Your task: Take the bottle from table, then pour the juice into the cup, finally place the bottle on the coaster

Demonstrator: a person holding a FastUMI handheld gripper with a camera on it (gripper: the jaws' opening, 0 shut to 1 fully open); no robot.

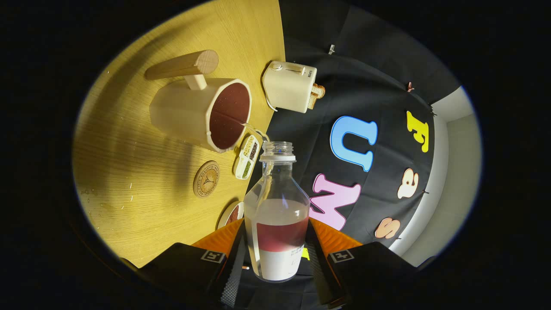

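The gripper (277, 254) was clamped on the bottle (277, 215), a finger pressing each side of its labelled lower body, so the bottle sat between the fingers with its open neck pointing ahead. The whole view was rolled over, which read as the bottle being tipped for pouring; clear liquid lay along one side of it, and a thin stream ran from the mouth toward the cup (202, 112) just beyond. The cup, with a wooden handle, stood on the wooden table (137, 206), its dark inside facing the bottle's mouth. The round coaster (206, 178) lay bare on the table beside the cup, near a small divided dish (246, 157). Farther off stood a toaster (290, 86) holding bread. By this, the pick-up was done, pouring was under way, and placing the bottle on the coaster remained.
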